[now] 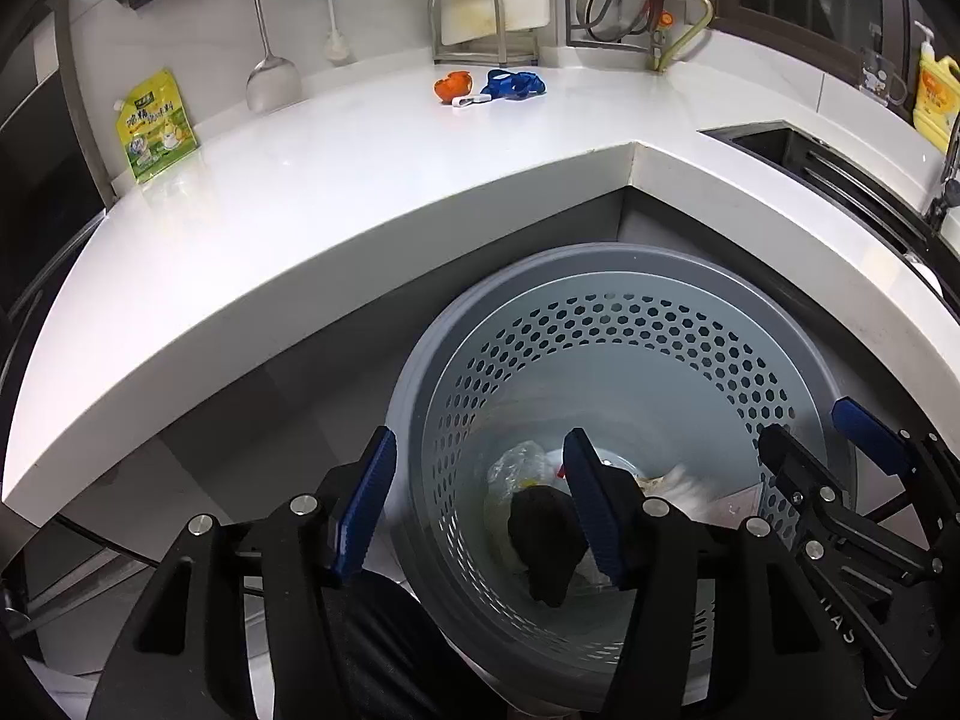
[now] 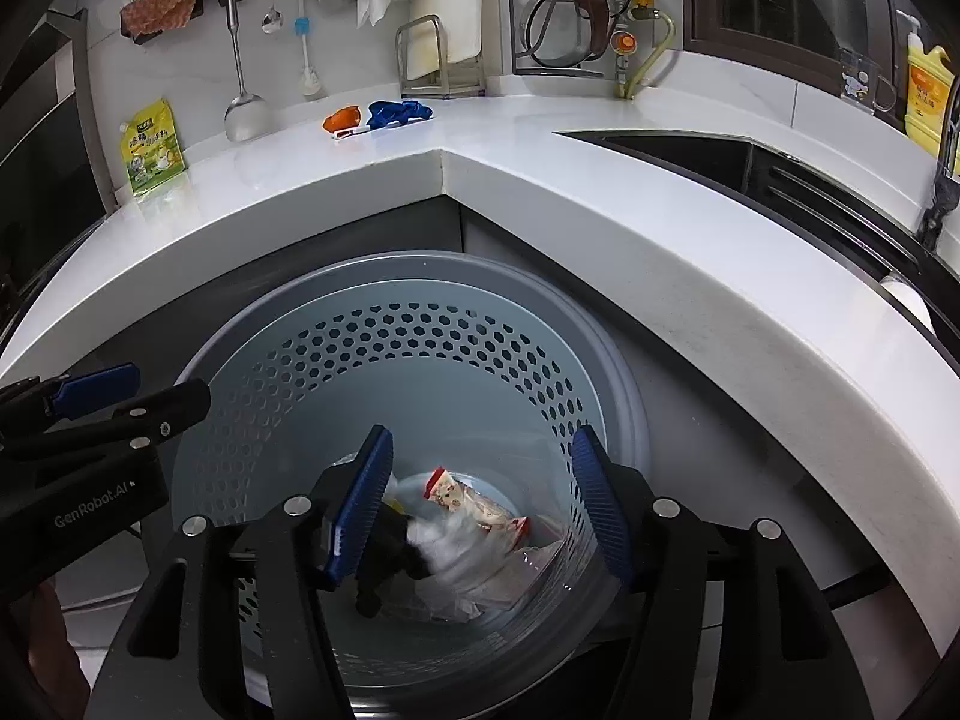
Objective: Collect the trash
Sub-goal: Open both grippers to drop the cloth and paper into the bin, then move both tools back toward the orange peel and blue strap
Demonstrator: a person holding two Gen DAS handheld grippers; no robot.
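Both tools, left point(image 1: 480, 504) and right point(image 2: 480, 504), stand wide and empty over the bin point(image 2: 384, 300). Trash lies inside; orange scrap point(image 1: 453, 86) remains on the worktop point(image 1: 360, 180).

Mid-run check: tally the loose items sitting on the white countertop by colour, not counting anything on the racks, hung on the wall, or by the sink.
Yellow-green: 1, the seasoning pouch against the wall
Orange: 1, the orange scrap
Blue: 1, the crumpled blue item
White: 1, the small white piece beside the orange scrap
Total: 4
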